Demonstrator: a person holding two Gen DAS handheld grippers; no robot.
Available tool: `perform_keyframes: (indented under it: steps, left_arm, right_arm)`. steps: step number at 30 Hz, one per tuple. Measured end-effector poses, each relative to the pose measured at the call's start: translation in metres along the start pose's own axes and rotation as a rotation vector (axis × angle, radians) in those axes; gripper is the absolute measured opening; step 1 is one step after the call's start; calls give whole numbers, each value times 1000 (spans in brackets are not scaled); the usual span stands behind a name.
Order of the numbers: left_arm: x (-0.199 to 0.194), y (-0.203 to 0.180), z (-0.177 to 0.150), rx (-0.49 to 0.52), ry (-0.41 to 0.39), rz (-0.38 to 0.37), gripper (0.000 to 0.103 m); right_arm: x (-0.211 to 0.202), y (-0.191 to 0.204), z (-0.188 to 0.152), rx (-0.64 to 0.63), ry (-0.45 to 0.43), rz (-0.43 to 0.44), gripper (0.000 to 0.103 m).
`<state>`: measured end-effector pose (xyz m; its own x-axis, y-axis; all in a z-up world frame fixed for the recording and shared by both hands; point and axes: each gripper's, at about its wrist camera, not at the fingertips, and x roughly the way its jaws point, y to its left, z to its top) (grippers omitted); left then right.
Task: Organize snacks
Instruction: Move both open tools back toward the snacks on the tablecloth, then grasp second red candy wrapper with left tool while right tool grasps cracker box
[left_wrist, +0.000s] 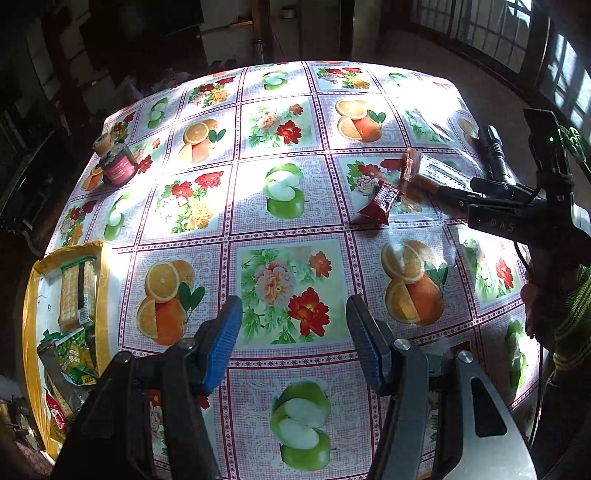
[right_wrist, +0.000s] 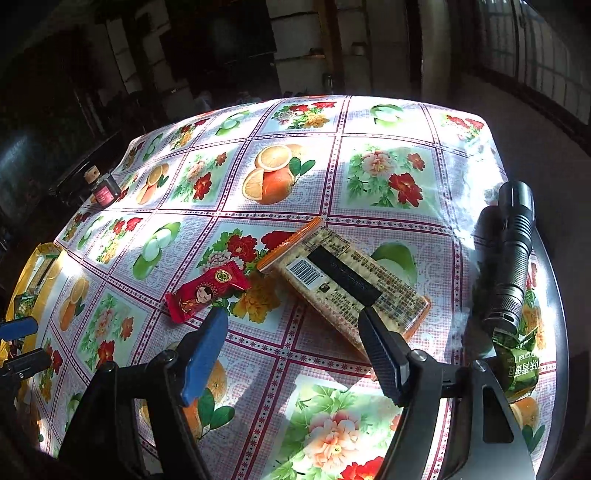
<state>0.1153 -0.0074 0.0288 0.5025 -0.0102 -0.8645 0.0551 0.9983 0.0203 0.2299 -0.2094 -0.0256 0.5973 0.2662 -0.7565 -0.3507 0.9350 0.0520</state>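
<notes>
A long cracker pack (right_wrist: 343, 284) with orange ends lies on the fruit-print tablecloth, label side up. A small red candy packet (right_wrist: 207, 293) lies just left of it. My right gripper (right_wrist: 291, 332) is open and empty, hovering just in front of both, its right finger over the cracker pack's near end. Both snacks also show in the left wrist view: the cracker pack (left_wrist: 432, 171) and the red packet (left_wrist: 382, 201). My left gripper (left_wrist: 293, 319) is open and empty over the middle of the table. A yellow-rimmed box (left_wrist: 31, 295) at the left edge holds several snack packs.
A black flashlight (right_wrist: 511, 258) lies at the right edge, with a green snack packet (right_wrist: 519, 363) below it. A small dark jar (left_wrist: 116, 164) with a cork lid stands at the far left. The right gripper's body (left_wrist: 517, 210) shows in the left wrist view.
</notes>
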Motion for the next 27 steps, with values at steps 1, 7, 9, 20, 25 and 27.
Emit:
perform_keyframes:
  steps: [1,7,9,20,25,27]
  left_arm:
    - [2,-4,6,11,-8,-5,60]
    - [30,-24,39,59,17,-68,59]
    - [42,-31,49,74,27,-87,59]
    - [99,-61,85,102,101,-106,60]
    - [120,-76,92,108,126,-97,59]
    - [124,-81,93,119,117,-71,59]
  right_arm:
    - [4,1,4,-25,7,-30,75]
    - [39,10,23,-185,98,-125,79]
    - [45,8,27,-190,112,-137,81]
    - [15,-20,-12,54,84,-74,56]
    - [-2,-23,-30,97,56,-51,55]
    - [-3,-22,-31,92,56,-57,55]
